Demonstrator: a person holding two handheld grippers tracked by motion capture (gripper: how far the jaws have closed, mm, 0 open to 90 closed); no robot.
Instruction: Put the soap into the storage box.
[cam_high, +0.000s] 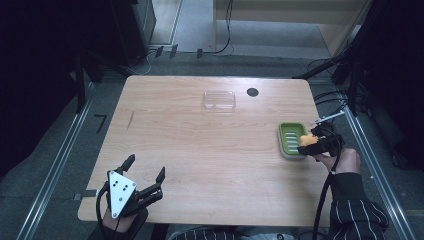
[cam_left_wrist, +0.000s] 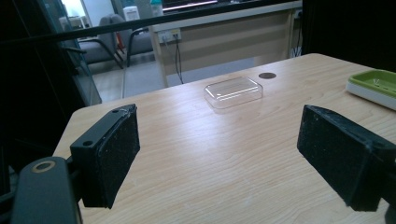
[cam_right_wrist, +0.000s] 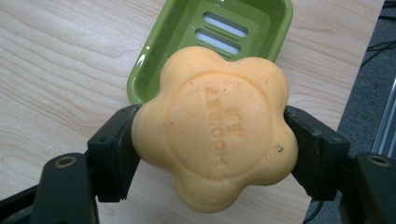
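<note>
Your high view looks down on the table (cam_high: 210, 150); both gripper views sit close, sharing the green dish (cam_left_wrist: 373, 86) on it.

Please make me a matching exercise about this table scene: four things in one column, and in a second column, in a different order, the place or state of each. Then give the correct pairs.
Things:
1. orange flower-shaped soap
2. green soap dish
3. clear plastic lid
4. left gripper

Places or states:
A. lies alone at the far middle of the table
B. jaws wide apart, nothing between them
C. clamped between the jaws of the right gripper
D. sits near the table's right edge, under the held thing

Pairs: 1-C, 2-D, 3-A, 4-B
</note>
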